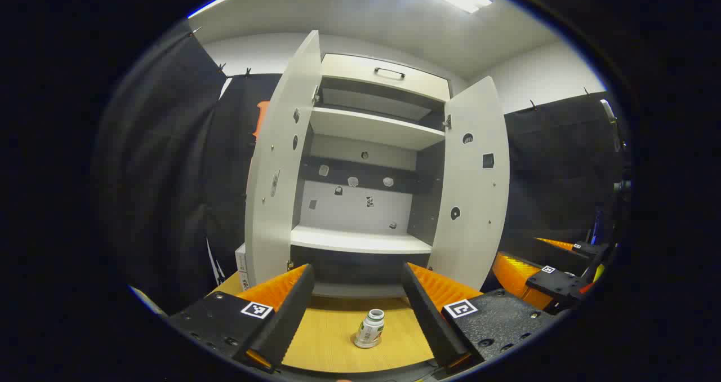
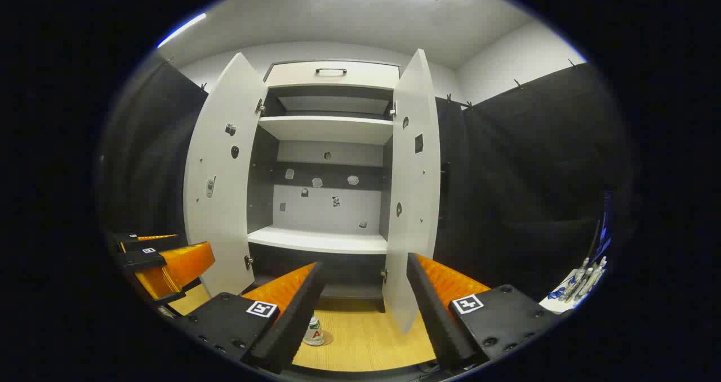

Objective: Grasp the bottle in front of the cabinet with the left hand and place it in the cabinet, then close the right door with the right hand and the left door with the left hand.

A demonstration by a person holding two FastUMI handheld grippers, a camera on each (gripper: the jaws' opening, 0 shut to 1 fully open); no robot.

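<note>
A small white bottle [image 1: 370, 329] with a green label stands upright on the wooden table in front of the cabinet [image 1: 366, 241]. It lies between and below the fingers of my left gripper [image 1: 358, 283], which is open and apart from it. Both cabinet doors stand open: the left door [image 1: 279, 168] and the right door [image 1: 473, 185]. In the right gripper view the bottle [image 2: 314, 331] peeks out beside the left finger of my open right gripper [image 2: 365, 278], and the right door [image 2: 414, 190] rises just ahead of it.
The right gripper [image 1: 555, 283] shows at the right of the left gripper view; the left gripper [image 2: 160, 263] shows at the left of the right gripper view. A white tray with pens [image 2: 577, 289] sits far right. A white box [image 1: 241, 266] stands beside the cabinet's left door.
</note>
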